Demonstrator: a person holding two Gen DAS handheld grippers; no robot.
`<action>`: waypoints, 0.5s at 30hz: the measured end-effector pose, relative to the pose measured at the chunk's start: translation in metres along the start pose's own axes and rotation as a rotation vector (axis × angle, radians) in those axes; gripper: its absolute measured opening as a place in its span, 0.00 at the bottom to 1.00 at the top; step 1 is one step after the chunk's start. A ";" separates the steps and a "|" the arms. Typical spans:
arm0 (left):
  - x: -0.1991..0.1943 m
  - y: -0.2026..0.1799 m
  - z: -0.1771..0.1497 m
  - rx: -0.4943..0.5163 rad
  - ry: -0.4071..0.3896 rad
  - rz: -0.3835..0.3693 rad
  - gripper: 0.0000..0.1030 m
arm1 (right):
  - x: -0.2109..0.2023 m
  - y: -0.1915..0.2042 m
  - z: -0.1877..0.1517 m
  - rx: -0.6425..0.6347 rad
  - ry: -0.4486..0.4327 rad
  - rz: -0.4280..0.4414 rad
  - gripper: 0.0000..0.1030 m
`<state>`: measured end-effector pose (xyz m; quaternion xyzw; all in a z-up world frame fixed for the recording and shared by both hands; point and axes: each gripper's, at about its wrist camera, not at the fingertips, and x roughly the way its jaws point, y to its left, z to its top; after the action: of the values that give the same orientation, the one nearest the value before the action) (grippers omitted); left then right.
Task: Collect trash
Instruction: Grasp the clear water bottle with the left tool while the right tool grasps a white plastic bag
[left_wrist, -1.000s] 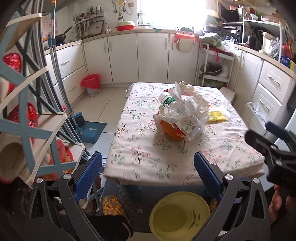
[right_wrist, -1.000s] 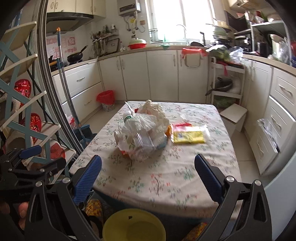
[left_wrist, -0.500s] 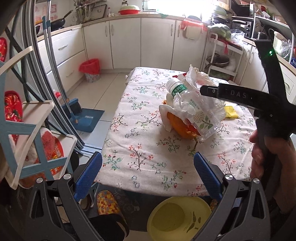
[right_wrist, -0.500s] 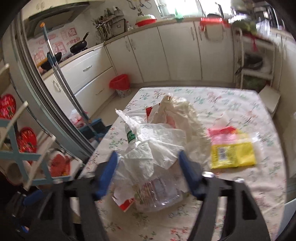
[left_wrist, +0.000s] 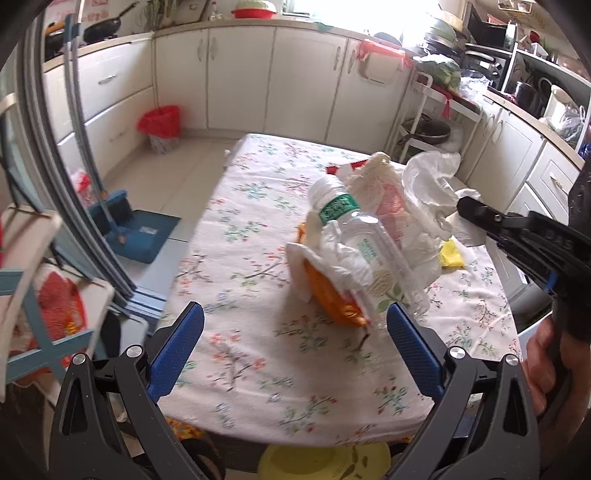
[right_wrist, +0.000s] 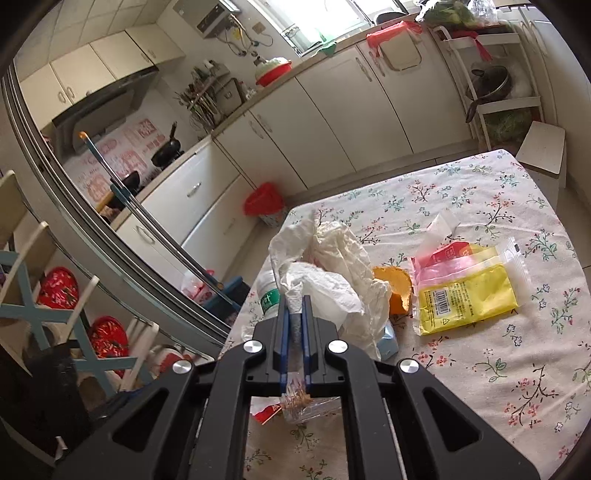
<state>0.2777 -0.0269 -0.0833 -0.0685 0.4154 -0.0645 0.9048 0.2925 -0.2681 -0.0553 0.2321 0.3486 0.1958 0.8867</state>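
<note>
On the counter (left_wrist: 258, 343): trash pile with plastic bottle (left_wrist: 354, 240), just beyond the left tool (left_wrist: 295, 332).
Left tool: jaws spread, empty.
Right tool (right_wrist: 295, 314): clamped on white plastic bag (right_wrist: 325, 291).

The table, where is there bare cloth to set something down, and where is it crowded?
Bare cloth lies along the table's near edge below the plastic bottle, and on the far end behind the yellow packet. The middle is crowded: the right gripper pinches the white plastic bag there.
</note>
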 end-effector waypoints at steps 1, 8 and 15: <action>0.004 -0.004 0.001 0.008 0.002 -0.003 0.92 | -0.003 -0.001 0.000 0.003 -0.007 0.007 0.07; 0.022 -0.022 0.037 0.030 -0.038 0.009 0.92 | -0.018 -0.013 0.005 0.048 -0.032 0.030 0.07; 0.094 -0.013 0.084 -0.125 0.134 -0.089 0.92 | -0.023 -0.022 0.005 0.065 -0.035 0.032 0.07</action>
<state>0.4021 -0.0502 -0.0967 -0.1385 0.4749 -0.0832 0.8651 0.2846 -0.2994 -0.0519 0.2696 0.3353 0.1946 0.8815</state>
